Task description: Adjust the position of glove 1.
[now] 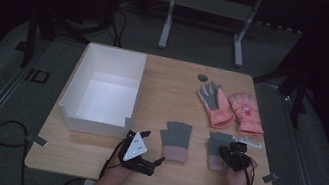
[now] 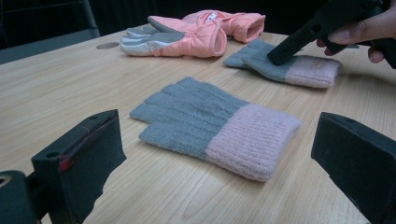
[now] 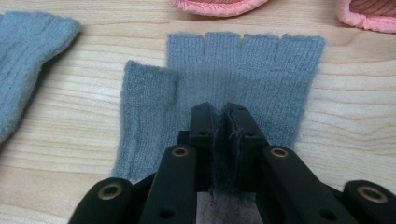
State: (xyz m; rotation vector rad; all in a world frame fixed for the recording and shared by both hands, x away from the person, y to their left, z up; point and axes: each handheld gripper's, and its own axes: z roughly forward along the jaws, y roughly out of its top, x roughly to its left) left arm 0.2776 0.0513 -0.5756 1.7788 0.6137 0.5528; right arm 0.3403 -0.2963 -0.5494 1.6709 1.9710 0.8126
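Two grey knit fingerless gloves with pink cuffs lie flat near the table's front edge. My left gripper (image 1: 153, 147) (image 2: 217, 135) stands open, level with the table, its jaws wide apart and aimed at the left grey glove (image 1: 176, 139) (image 2: 210, 121) without touching it. My right gripper (image 1: 236, 152) (image 3: 219, 112) points down onto the right grey glove (image 1: 216, 143) (image 3: 243, 65) (image 2: 289, 65). Its jaws stand nearly together over the palm, with a fold of the grey knit pinched between them.
A white open box (image 1: 96, 122) stands at the table's left. Two pink ski gloves (image 1: 216, 105) (image 1: 246, 112) lie at the back right, close beyond the right grey glove. A round hole (image 1: 203, 77) sits near the table's far edge. Bare wood (image 1: 167, 93) lies mid-table.
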